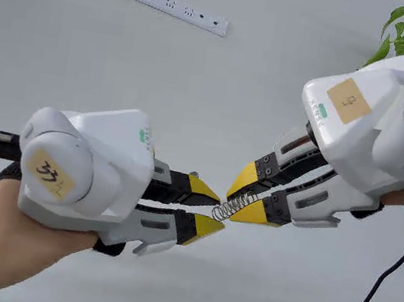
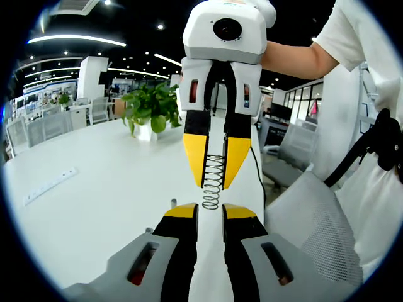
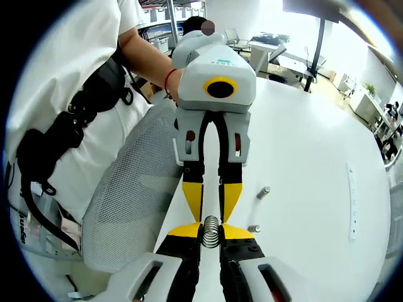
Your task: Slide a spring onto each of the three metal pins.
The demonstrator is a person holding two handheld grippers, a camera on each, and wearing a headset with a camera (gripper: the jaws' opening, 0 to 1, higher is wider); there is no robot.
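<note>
White desk [image 1: 199, 80] lay below. My right hand-held gripper [image 1: 246, 199] clamped spring [image 1: 233, 205] mid-air by right half. I judged it light, bendy, slippery, so gentle hold. Left hand-held gripper [image 1: 207, 208] met free left end, grip unclear.

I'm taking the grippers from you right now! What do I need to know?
Left gripper: open, tips right by the spring's free end.
Right gripper: shut on the spring, held in the air above the white table.
Two metal pins rest on the table, both bare.
Done: no spring on either of those pins.
Left: slide a spring onto each pin.
</note>
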